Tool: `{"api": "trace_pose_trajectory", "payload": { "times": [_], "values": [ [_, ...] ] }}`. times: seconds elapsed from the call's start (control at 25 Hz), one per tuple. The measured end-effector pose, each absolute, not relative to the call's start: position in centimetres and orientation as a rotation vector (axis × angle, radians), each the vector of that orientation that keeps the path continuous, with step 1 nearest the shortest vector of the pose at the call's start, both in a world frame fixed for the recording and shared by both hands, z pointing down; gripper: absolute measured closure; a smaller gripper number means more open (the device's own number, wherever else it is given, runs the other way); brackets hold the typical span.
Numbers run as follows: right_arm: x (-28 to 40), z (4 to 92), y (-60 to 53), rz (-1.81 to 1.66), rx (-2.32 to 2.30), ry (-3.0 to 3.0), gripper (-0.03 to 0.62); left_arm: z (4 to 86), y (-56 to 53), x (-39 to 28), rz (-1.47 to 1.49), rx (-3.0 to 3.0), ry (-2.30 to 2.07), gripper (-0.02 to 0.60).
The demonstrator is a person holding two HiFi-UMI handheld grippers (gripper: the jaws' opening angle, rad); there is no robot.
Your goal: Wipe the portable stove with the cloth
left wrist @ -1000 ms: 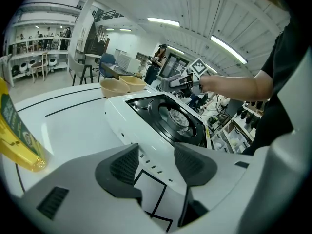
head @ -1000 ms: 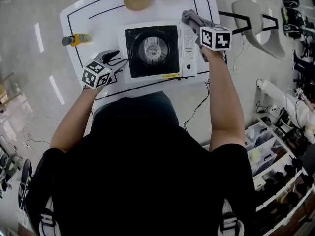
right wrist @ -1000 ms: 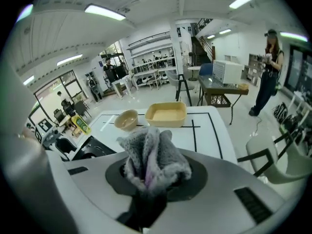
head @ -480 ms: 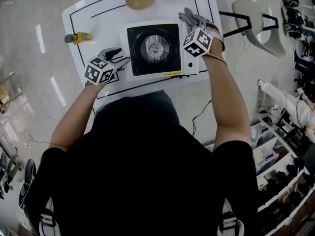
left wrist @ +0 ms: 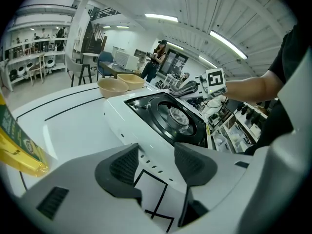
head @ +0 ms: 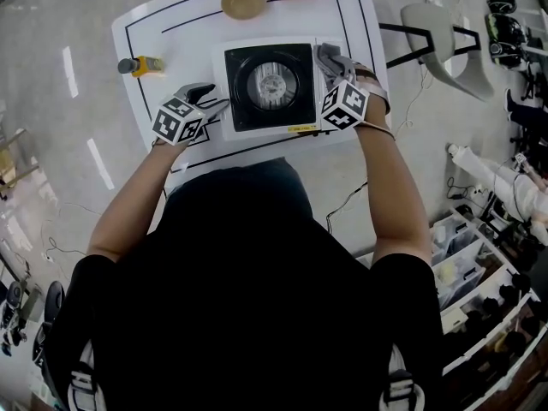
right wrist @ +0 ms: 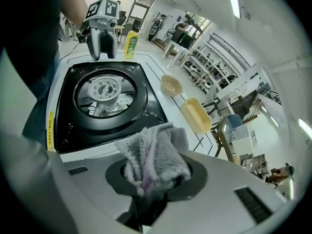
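Cloth (right wrist: 156, 152) sits clenched in our right gripper (right wrist: 153, 177), which has slid nearer along the portable stove's (head: 257, 120) control side, so wiping looks under way. Our left gripper (left wrist: 156, 165), fingers (left wrist: 122, 167) released and empty, hovers over the tabletop (head: 171, 32) beside the stove.

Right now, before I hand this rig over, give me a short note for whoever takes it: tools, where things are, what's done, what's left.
Left tool: open, empty, over the table by the left side of the stove.
Right tool: shut on the cloth, over the stove's right side.
Done: cloth is gripped and brought to the stove; how much has been wiped cannot be told.
Left: wipe the stove, black top included.
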State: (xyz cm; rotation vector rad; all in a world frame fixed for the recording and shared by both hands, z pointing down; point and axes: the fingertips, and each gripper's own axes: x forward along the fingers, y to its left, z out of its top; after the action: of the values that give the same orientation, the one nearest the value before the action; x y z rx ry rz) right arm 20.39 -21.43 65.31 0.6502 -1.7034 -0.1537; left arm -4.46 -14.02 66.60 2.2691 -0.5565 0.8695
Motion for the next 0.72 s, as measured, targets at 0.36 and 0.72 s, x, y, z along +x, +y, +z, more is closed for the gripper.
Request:
{"api": "trace_pose_trajectory", "payload": {
  "times": [0.36, 0.72],
  "values": [
    [20.8, 65.5, -14.3, 0.006, 0.659, -1.714, 0.484, 66.4, -13.6, -4.6, 0.895, 2.292, -0.568, 0.334],
    [21.4, 65.4, -8.5, 0.11, 0.695, -1.703, 0.484, 66.2, -13.4, -4.5, 0.939, 2.308, -0.569, 0.336]
  ]
}}
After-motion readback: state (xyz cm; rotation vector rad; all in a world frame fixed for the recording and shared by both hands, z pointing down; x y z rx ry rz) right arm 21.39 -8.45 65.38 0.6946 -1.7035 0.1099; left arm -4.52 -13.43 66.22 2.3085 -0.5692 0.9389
